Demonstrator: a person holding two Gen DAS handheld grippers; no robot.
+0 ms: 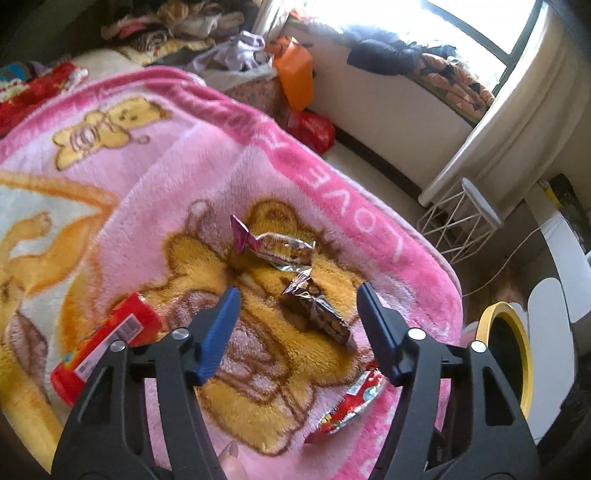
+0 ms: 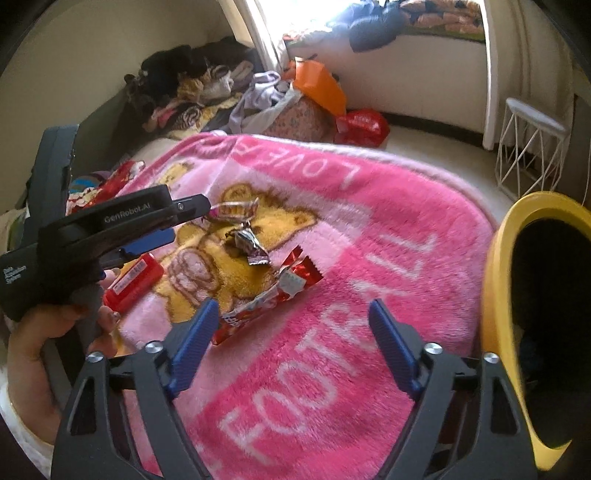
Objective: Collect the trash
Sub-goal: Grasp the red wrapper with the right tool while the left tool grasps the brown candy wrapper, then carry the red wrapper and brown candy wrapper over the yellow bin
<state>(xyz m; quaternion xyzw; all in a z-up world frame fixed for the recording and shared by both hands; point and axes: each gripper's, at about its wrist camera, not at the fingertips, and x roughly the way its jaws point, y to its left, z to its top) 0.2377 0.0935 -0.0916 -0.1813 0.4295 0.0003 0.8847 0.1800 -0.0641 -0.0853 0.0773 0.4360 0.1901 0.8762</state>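
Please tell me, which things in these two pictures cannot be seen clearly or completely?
- Inside of the yellow bin: right wrist view, too dark to tell its contents; the frame edge cuts it off.
- Red box: left wrist view, partly covered by the left gripper; label too blurred to read.
- Red wrapper: right wrist view, one end hidden behind a finger of the right gripper.
- Window: overexposed, nothing outside visible.

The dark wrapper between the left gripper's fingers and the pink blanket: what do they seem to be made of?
Dark wrapper: probably metallised plastic film, glossy; it shows sharp creases and bright glints. Pink blanket: soft plush fleece, matte; its surface looks fuzzy, with printed bears and letters.
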